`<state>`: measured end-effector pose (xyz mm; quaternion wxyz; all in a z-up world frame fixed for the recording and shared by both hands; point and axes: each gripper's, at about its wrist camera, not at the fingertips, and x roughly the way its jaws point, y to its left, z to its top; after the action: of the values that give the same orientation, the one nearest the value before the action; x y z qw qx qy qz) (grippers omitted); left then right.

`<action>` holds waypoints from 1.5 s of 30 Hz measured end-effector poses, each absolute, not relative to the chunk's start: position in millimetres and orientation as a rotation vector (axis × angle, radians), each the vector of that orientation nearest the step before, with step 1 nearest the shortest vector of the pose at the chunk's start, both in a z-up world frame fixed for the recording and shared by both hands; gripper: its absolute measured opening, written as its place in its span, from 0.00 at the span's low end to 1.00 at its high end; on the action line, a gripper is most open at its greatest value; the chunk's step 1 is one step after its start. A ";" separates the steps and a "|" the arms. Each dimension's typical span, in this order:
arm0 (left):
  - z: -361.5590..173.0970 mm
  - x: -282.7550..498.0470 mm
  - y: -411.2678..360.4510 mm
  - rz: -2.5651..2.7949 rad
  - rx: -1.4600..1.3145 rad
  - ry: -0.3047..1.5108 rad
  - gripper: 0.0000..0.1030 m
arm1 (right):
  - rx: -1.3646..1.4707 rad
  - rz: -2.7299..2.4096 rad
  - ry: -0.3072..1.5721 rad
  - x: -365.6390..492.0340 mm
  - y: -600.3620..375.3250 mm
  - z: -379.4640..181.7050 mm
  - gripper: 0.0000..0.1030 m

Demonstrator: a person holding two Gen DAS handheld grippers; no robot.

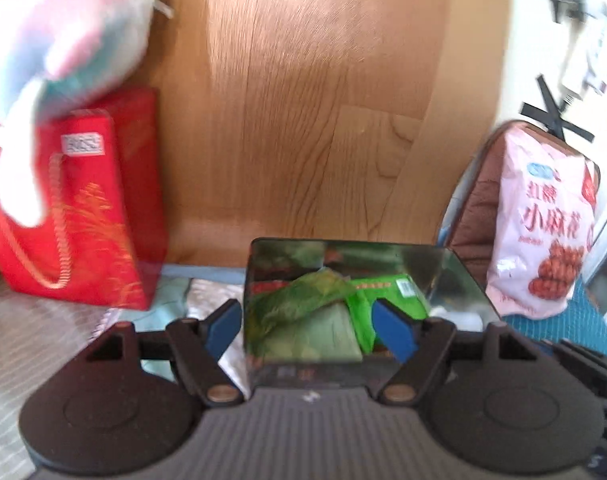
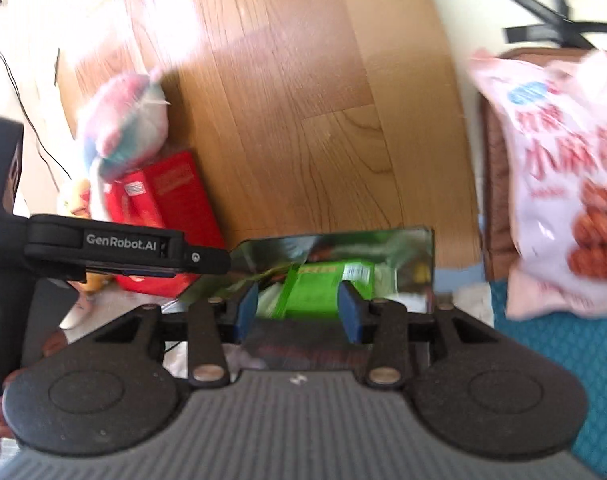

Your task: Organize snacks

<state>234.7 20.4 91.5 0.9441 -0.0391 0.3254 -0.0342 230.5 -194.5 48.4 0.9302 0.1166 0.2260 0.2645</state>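
Note:
A shiny metal tin (image 1: 459, 276) stands open in front of both grippers and holds green snack packets (image 1: 315, 312). My left gripper (image 1: 309, 326) is open, its blue pads either side of the tin's near left part, above the packets. My right gripper (image 2: 299, 312) is open over the same tin (image 2: 419, 256), with a green packet (image 2: 323, 284) between its pads. Neither holds anything. A pink-and-white snack bag (image 1: 543, 220) with red balls printed on it leans on a brown cushion at the right; it also shows in the right wrist view (image 2: 563, 200).
A red gift bag (image 1: 83, 208) with rope handles stands left of the tin. A pastel plush toy (image 1: 63, 28) rests on top of it. A wooden board (image 1: 303, 100) rises behind. The other gripper's black arm (image 2: 103, 248) crosses the right wrist view's left. Teal cloth (image 2: 543, 360) lies at right.

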 end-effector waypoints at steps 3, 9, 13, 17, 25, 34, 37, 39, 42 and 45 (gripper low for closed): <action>97.4 195.6 2.4 0.006 0.020 0.606 0.96 | 0.265 0.526 0.466 188.9 -207.6 43.0 0.48; 89.2 116.6 -31.4 0.049 0.130 0.544 1.00 | 0.329 0.455 0.467 109.7 -218.8 28.1 0.61; 81.9 81.1 -40.1 0.044 0.118 0.581 1.00 | 0.359 0.401 0.478 80.1 -222.6 21.8 0.81; 75.8 59.5 -35.6 0.036 0.062 0.627 1.00 | 0.351 0.377 0.475 60.7 -224.2 23.5 0.92; 80.7 27.4 -24.2 0.032 -0.006 0.613 1.00 | 0.368 0.410 0.458 39.1 -227.3 31.0 1.00; 108.1 -10.5 -25.4 0.092 0.015 0.418 1.00 | 0.356 0.430 0.416 23.3 -223.4 38.1 1.00; 110.1 -11.1 -30.1 0.105 0.040 0.435 1.00 | 0.358 0.433 0.415 21.4 -222.7 37.7 1.00; 107.1 -12.0 -32.6 0.143 0.064 0.426 1.00 | 0.356 0.437 0.414 20.9 -222.2 37.3 1.00; 103.6 -9.7 -33.8 0.168 0.076 0.438 1.00 | 0.358 0.441 0.415 20.7 -222.0 36.9 1.00; 101.6 -6.1 -29.2 0.167 0.049 0.468 1.00 | 0.361 0.442 0.419 21.7 -222.4 36.2 1.00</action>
<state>-6.1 -29.2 101.6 0.9690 0.0244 0.2317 0.0825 21.7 -222.4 36.2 0.9379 0.1770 0.2051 0.2166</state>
